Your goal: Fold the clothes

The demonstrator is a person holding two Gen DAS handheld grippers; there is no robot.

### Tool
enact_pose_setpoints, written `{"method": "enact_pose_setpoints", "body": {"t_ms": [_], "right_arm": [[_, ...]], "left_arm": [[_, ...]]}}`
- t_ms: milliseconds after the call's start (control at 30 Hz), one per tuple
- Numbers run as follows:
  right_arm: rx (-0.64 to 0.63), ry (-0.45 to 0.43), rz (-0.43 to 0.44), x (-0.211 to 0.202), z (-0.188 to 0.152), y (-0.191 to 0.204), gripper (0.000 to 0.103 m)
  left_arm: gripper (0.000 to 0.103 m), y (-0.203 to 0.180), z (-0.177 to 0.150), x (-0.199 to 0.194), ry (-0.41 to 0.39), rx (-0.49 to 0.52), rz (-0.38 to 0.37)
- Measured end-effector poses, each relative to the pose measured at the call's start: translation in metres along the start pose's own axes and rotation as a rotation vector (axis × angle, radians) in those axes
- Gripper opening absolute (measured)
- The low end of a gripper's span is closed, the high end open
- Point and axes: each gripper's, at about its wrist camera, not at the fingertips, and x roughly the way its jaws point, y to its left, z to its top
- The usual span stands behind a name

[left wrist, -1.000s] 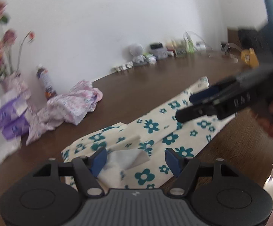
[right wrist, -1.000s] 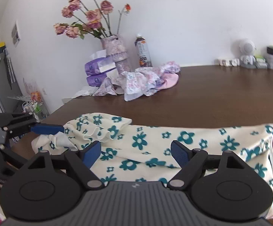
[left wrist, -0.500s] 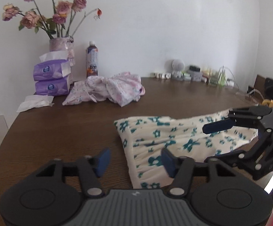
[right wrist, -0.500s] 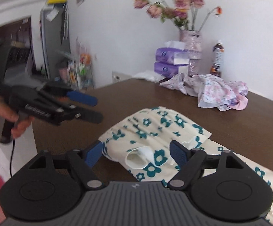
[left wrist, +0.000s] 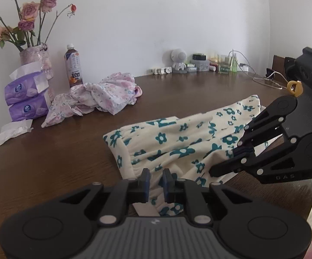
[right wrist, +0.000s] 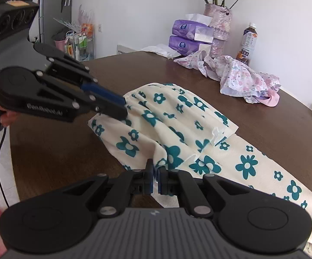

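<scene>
- Table (left wrist: 48, 157): dark brown wood, set against a white wall
- Cream garment with teal flowers (left wrist: 177, 142): lies along the near edge, partly folded over itself
- Crumpled pink floral garment (left wrist: 99, 95): lies toward the wall, apart from the cream one
- Two stacked purple tissue packs (left wrist: 26, 99), vase of roses (left wrist: 37, 62), drink bottle (left wrist: 73, 69): far left corner
- Loose white tissue (left wrist: 11, 130): beside the packs
- Small items and cables (left wrist: 199, 65): along the wall
</scene>
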Motion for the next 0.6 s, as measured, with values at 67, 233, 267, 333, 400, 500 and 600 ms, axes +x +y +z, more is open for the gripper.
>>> {"method": "enact_pose_setpoints", "body": {"t_ms": [67,233,267,333,400,500,600], "right_arm": [[0.004,-0.007,-0.001,0.001,-0.002,-0.002,0.003],[0.027,-0.014,0.008,-0.002,-0.004,-0.007,0.003],[0.04,-0.013,0.013,-0.003,-0.004,-0.01,0.003],[0.067,-0.031,0.02,-0.007,-0.003,-0.014,0.003],[0.07,-0.054,0.016,-0.013,-0.001,-0.016,0.002],[0.063,-0.079,0.005,-0.017,0.0,-0.017,0.001],[0.059,-0.101,-0.012,-0.018,0.001,-0.019,0.001]], "left_arm": [[0.012,0.0,-0.001,0.009,0.021,0.005,-0.006],[0.012,0.002,-0.002,0.011,0.026,-0.008,-0.015],[0.013,0.004,0.0,0.008,0.018,-0.021,-0.026],[0.021,0.01,0.001,-0.005,-0.008,-0.055,-0.059],[0.033,0.014,0.002,-0.018,-0.032,-0.07,-0.098],[0.039,0.015,0.001,-0.03,-0.034,-0.049,-0.15],[0.039,0.004,-0.003,-0.025,0.006,0.049,-0.1]]}}
